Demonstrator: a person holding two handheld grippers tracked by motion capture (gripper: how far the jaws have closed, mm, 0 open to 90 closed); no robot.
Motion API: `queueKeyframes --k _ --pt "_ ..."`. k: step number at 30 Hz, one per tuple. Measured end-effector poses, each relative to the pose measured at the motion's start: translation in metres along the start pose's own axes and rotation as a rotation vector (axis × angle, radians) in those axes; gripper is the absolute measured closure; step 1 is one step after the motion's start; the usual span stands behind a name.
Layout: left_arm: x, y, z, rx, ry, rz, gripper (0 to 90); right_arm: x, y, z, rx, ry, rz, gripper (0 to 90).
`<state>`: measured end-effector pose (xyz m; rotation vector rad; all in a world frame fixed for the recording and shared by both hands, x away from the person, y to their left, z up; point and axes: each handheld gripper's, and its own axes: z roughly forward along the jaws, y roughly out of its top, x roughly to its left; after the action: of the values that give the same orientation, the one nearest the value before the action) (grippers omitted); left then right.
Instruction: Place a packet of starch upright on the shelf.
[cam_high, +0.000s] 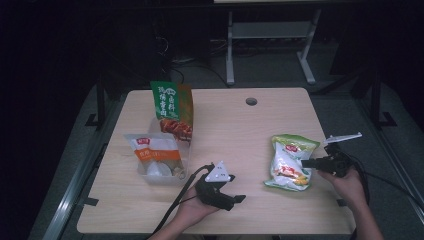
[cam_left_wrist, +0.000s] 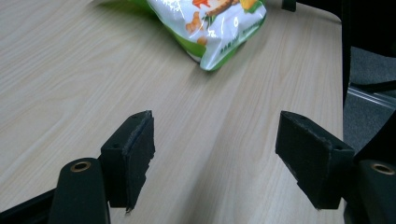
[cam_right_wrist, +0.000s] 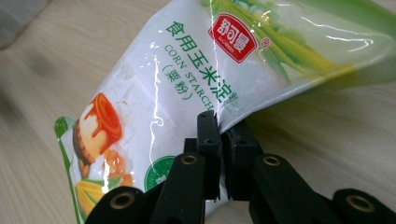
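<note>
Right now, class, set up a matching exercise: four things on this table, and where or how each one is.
Things:
1. corn starch bag
2. left gripper
3. green and orange packet
4. clear tub

States:
A. standing upright at the back
B. jaws wide apart over bare wood
C. edge pinched by the right gripper
D. holds a white and orange pouch

Pairs: 1-C, 2-B, 3-A, 4-D

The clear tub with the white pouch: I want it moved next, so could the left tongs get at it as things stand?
Probably yes. The left tongs stand open and hold nothing, and bare table lies between them and the clear tub, with nothing blocking.
</note>
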<state>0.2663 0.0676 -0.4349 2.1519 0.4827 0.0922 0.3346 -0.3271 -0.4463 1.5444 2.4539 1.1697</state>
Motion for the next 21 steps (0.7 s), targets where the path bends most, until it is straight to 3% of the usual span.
queueKeyframes --k 5,12,16,19,21 --pt "0.002 0.004 0.008 0.000 -0.012 -0.014 28.1 0.014 0.000 -0.003 -0.016 0.006 -0.046 87.4" --pt "0.008 0.011 0.018 -0.006 -0.026 -0.042 28.0 0.037 0.006 -0.017 -0.107 0.038 -0.121 88.0" --pt "0.012 0.018 0.026 -0.017 -0.041 -0.065 28.8 0.054 0.009 -0.026 -0.142 0.050 -0.192 88.1" --pt "0.014 0.021 0.031 -0.023 -0.053 -0.080 29.1 0.060 0.009 -0.028 -0.151 0.060 -0.213 88.1" --pt "0.015 0.027 0.039 -0.032 -0.066 -0.089 29.4 0.066 0.007 -0.030 -0.173 0.078 -0.266 88.1"
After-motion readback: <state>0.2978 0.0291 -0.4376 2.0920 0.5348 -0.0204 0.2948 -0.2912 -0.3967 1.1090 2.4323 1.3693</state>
